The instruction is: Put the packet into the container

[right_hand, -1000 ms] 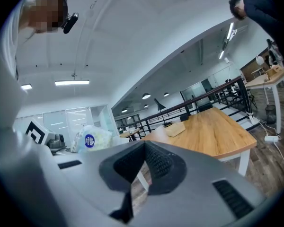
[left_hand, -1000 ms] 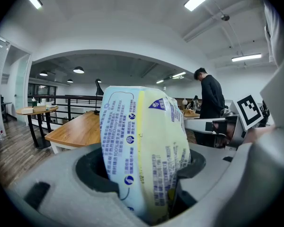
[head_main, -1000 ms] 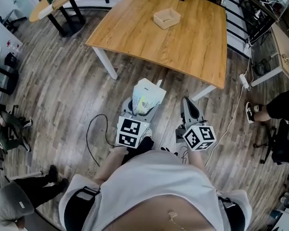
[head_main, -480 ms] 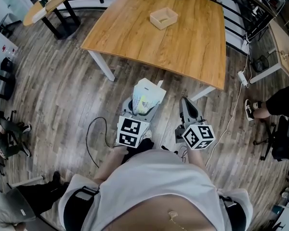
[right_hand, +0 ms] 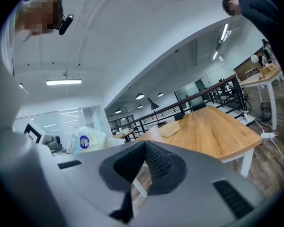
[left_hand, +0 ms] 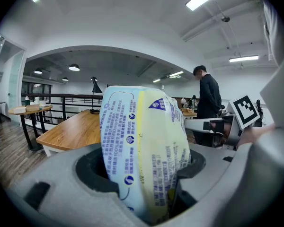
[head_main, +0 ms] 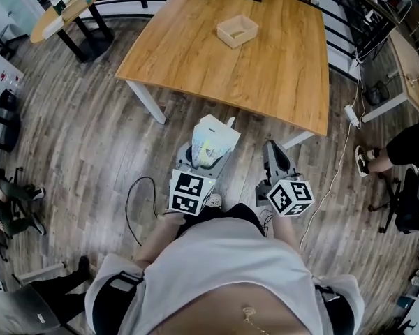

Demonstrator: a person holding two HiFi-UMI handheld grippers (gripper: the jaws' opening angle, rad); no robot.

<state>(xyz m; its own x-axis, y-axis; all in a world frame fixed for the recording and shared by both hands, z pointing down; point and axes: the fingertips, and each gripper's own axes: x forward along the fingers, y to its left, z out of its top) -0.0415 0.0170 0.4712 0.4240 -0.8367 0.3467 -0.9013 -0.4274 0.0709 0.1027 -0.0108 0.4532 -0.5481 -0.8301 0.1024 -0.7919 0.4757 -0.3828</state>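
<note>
Container (head_main: pixel 238 30) on table (head_main: pixel 265 75) ahead.

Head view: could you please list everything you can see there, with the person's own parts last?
table: 1, light wood, top centre
container: 1, pale, open, on the table's far part
packet: 1, white and yellow, between the left gripper's jaws
round table: 1, wood, upper left
cable: 1, black, looped on the floor
bystander: 1, dark clothes, right edge
left gripper: 1, grey, closed on the packet
right gripper: 1, grey, closed, empty

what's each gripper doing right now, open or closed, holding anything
left gripper: closed on the packet
right gripper: closed, nothing between the jaws
</note>
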